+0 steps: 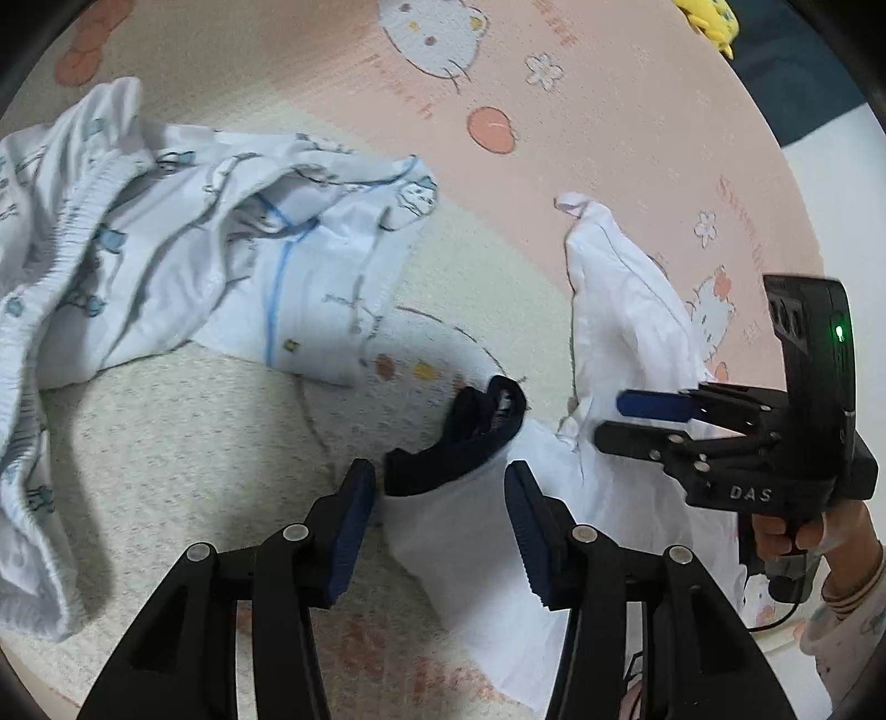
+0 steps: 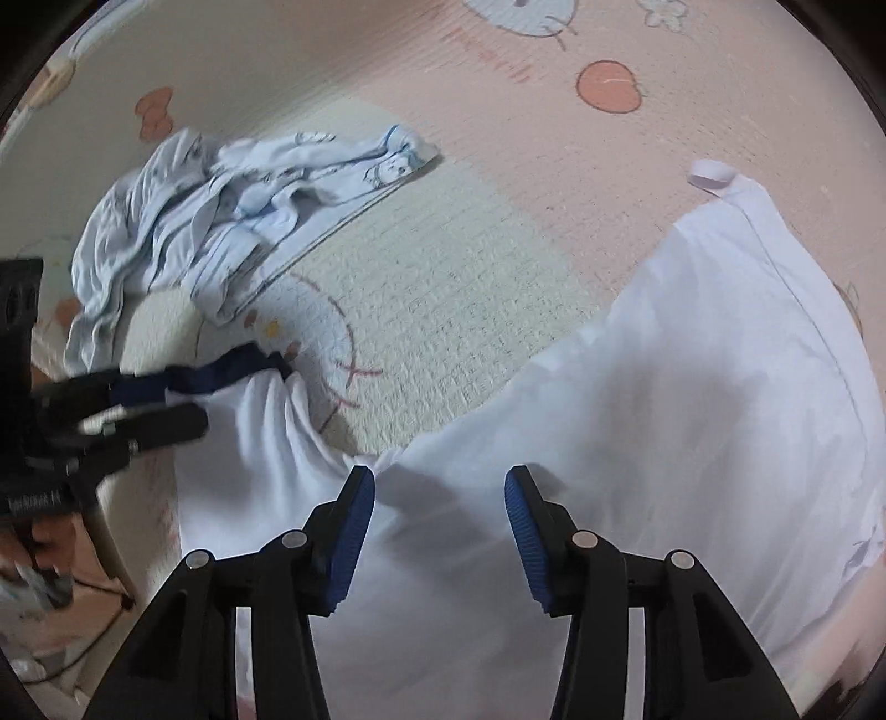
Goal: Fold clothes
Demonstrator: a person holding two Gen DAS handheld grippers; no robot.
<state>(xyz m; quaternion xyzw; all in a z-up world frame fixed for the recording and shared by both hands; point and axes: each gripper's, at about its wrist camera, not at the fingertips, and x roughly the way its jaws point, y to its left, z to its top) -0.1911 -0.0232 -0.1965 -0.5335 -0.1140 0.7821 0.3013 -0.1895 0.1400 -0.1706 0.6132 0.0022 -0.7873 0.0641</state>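
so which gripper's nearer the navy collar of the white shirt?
Left. The left gripper hangs open right at the navy collar, pads either side of it. The right gripper is off to the side, over the white shirt.

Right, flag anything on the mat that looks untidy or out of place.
The pale blue printed garment lies in a crumpled heap on the cartoon-print play mat, unfolded. The white garment with a dark navy collar is rumpled too, one end twisted into a peak. A yellow item sits at the mat's far edge, too cropped to identify.
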